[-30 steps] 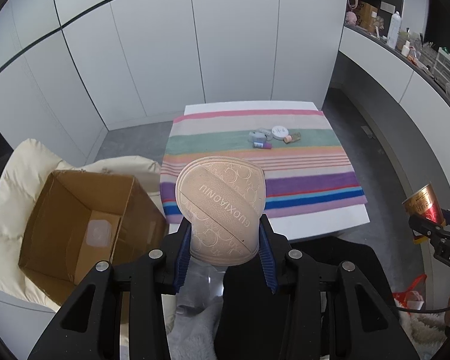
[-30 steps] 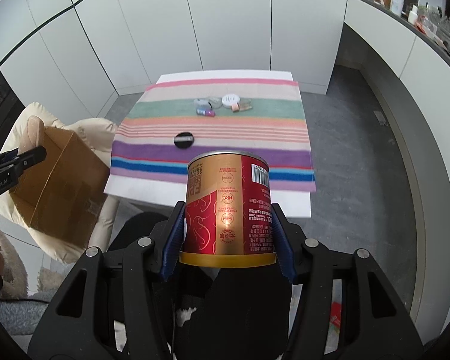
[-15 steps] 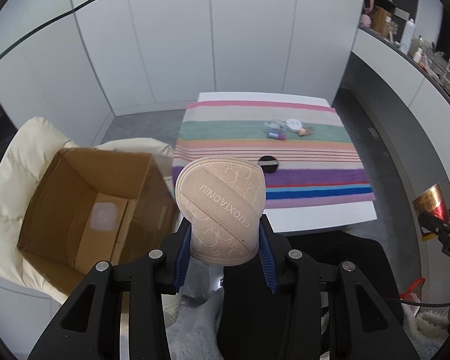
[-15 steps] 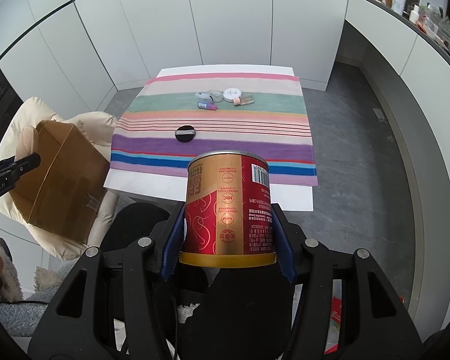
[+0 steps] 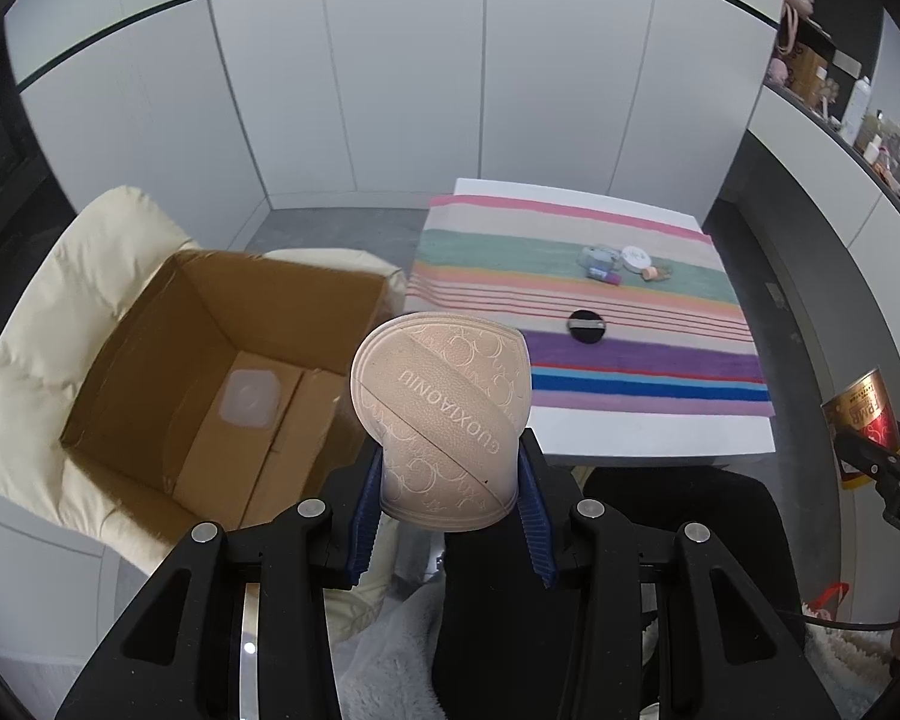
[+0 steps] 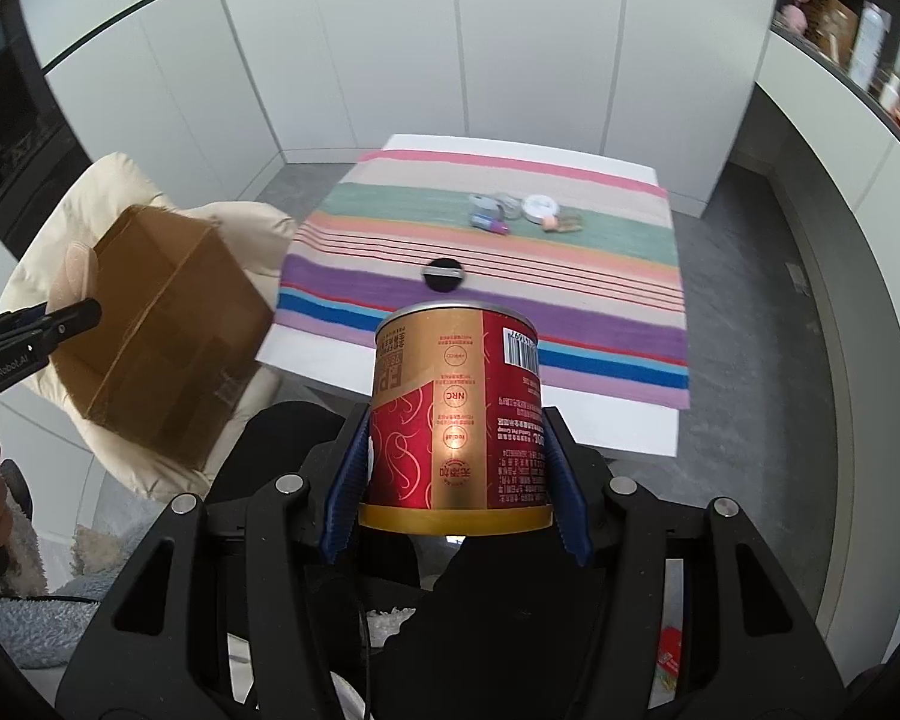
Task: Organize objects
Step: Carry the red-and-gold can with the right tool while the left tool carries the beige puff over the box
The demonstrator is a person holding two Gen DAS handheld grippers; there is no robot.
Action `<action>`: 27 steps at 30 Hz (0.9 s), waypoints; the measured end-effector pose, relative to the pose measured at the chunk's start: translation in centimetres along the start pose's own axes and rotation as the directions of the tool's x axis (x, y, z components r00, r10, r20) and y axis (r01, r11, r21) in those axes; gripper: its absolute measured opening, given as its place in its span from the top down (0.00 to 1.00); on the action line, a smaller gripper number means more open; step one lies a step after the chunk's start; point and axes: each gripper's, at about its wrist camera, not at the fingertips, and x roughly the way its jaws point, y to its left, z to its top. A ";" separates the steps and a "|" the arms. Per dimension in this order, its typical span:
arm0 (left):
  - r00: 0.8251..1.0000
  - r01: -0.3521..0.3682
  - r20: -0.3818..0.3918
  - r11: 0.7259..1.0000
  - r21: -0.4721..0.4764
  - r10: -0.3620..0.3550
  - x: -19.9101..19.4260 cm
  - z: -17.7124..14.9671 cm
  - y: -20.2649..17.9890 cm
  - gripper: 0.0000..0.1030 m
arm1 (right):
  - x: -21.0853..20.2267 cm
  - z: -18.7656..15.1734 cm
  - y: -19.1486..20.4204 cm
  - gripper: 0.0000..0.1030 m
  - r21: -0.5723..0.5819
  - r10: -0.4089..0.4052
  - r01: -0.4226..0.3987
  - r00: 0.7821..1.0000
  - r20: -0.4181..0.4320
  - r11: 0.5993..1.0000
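My left gripper (image 5: 447, 504) is shut on a beige embossed powder puff (image 5: 444, 408), held upright just right of an open cardboard box (image 5: 222, 360). That box sits on a cream padded chair (image 5: 42, 360) and holds a small translucent lid (image 5: 249, 399) on its floor. My right gripper (image 6: 453, 498) is shut on a red and gold can (image 6: 456, 408), held in the air in front of the table. In the right wrist view the cardboard box (image 6: 162, 330) is at the left, with the left gripper (image 6: 36, 330) beside it. The can (image 5: 864, 414) shows at the right edge of the left wrist view.
A white table with a striped cloth (image 5: 576, 300) lies ahead, carrying a black round compact (image 5: 588, 324) and a cluster of small cosmetics (image 5: 621, 261). White cabinet walls stand behind. A counter with bottles (image 5: 858, 102) runs along the right. Grey floor surrounds the table.
Both grippers have swung left with their loads. The cardboard box has come closer to centre in the left wrist view, and the table has shifted right.
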 end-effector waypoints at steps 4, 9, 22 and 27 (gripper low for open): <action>1.000 -0.028 -0.004 0.999 -0.033 0.028 -0.5 -1.3 2.1 0.59 | 0.1 0.3 2.2 0.45 -0.045 0.028 -0.028 1.000 0.003 0.999; 0.999 -0.053 -0.005 0.994 -0.091 0.053 -1.5 -2.7 4.9 0.59 | 0.0 0.7 5.2 0.45 -0.102 0.073 -0.071 0.997 0.013 0.992; 0.988 -0.154 -0.022 0.960 -0.234 0.153 -3.6 -6.9 12.1 0.59 | 0.9 1.2 14.1 0.45 -0.276 0.204 -0.201 0.979 -0.017 0.940; 0.985 -0.170 -0.033 0.948 -0.268 0.167 -3.8 -7.6 13.8 0.59 | 1.5 1.1 17.8 0.45 -0.345 0.245 -0.246 0.968 -0.047 0.906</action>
